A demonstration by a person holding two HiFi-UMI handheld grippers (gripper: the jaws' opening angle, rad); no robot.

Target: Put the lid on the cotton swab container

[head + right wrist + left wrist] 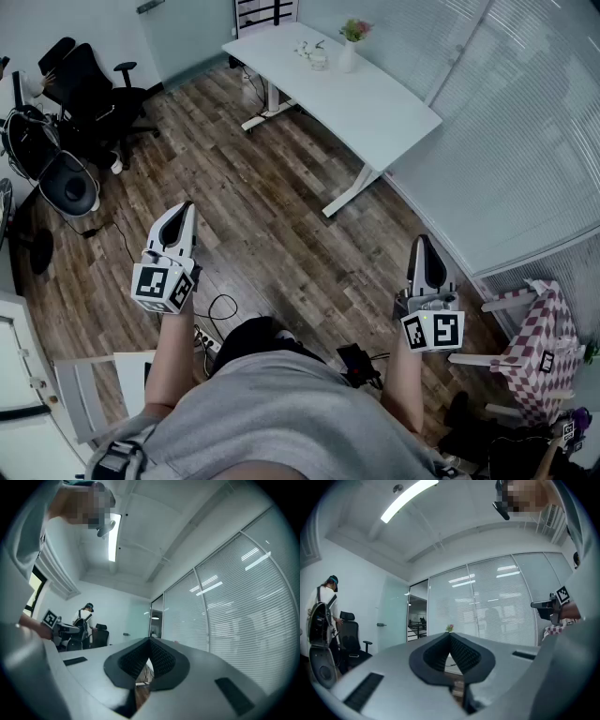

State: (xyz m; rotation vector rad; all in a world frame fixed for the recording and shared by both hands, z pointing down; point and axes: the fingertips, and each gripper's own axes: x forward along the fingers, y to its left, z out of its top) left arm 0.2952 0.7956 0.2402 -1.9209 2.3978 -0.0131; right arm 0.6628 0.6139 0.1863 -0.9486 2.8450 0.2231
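Small pale items point(312, 53) sit by a flower vase point(351, 42) on the white desk point(375, 103), upper middle of the frame, too tiny for me to tell swab container from lid. My left gripper point(181, 214), lower left, and right gripper point(423, 246), lower right, hang over the wood floor point(272, 216), well apart from that desk. Both have their jaws pressed together on nothing.

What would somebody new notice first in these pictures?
The left gripper and the right gripper stand out first, held out over the wood floor, both shut and empty. Beyond them, a long white desk stands by the blinds, with a small flower vase at its far end.
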